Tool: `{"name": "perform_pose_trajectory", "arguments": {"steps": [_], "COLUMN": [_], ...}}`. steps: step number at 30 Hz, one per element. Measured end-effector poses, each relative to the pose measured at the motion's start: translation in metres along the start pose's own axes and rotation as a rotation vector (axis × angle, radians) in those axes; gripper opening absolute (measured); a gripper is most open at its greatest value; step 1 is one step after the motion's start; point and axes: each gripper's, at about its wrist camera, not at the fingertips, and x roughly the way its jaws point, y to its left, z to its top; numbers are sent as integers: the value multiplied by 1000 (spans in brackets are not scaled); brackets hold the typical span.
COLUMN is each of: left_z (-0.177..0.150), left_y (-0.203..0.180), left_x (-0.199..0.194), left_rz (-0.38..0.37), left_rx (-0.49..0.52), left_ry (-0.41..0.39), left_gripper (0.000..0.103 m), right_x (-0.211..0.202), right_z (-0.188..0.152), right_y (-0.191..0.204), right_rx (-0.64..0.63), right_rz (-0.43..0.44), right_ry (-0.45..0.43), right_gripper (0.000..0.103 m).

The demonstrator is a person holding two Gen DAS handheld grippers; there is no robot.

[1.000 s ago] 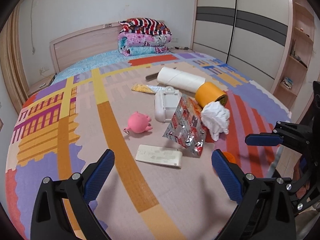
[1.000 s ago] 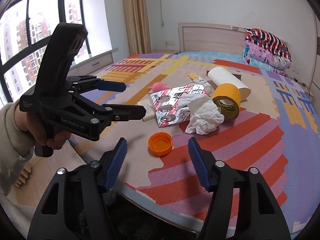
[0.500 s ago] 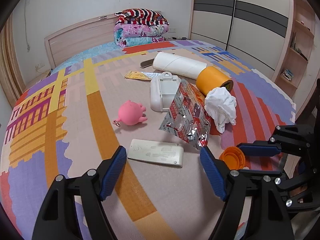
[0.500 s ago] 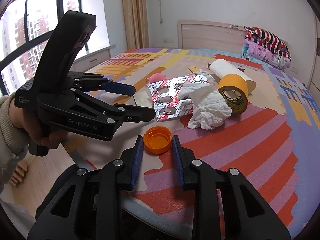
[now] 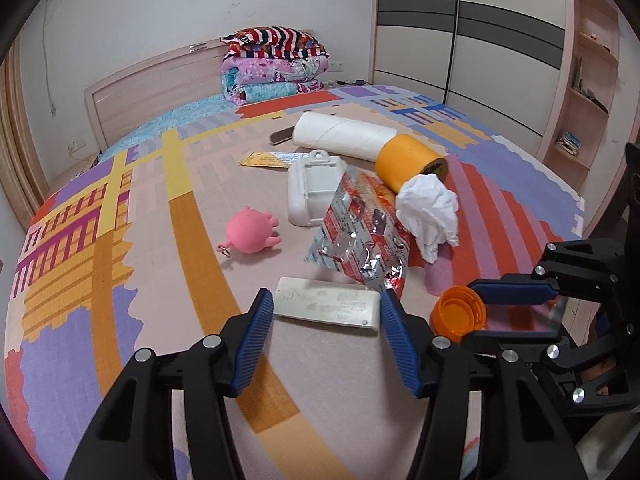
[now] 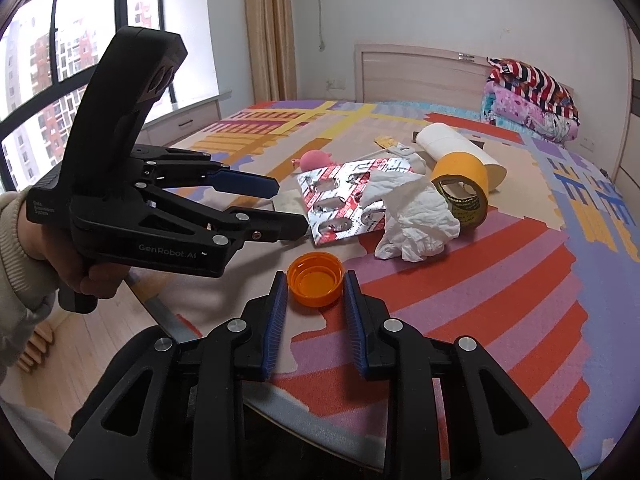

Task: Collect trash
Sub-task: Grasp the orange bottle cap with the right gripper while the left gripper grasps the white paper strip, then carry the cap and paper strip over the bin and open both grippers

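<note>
An orange bottle cap (image 6: 316, 284) lies open side up near the bed's front edge. My right gripper (image 6: 314, 280) is shut on it, a blue pad against each side; the left wrist view shows the same cap (image 5: 458, 314) in that gripper (image 5: 470, 312). My left gripper (image 5: 326, 308) has its jaws closing. A flat white slab (image 5: 328, 306) shows between its fingertips, and I cannot tell if they touch it. Beyond it lie a red and silver blister pack (image 5: 360, 240) and a crumpled white tissue (image 5: 430, 212).
Farther back on the patterned bedspread (image 5: 192, 248) lie a yellow tape roll (image 5: 408, 160), a white paper roll (image 5: 344, 138), a white plastic box (image 5: 314, 192), a pink toy (image 5: 250, 230) and a yellow packet (image 5: 268, 159). Folded blankets (image 5: 276, 64) sit at the headboard. A hand (image 6: 76, 276) holds the left gripper.
The right jaws closed from wide open onto the orange cap and have held there. The left jaws narrowed steadily and the white slab now sits closer between their tips.
</note>
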Motion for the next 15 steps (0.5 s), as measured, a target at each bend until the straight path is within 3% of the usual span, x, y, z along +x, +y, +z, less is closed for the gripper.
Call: {"name": "perform_pose_trajectory", "arguments": {"steps": [15], "left_z": [-20], "left_y": [-21], "left_x": [-51], "left_rz": [-5], "left_rx": [-14], "left_ry": [-60], "left_gripper": [54], "right_x": [-23], "right_z": [-4], "right_y": [1], "right_rx": [10], "right_rz": [12], "right_ry": [-4], "right_gripper": [29]}}
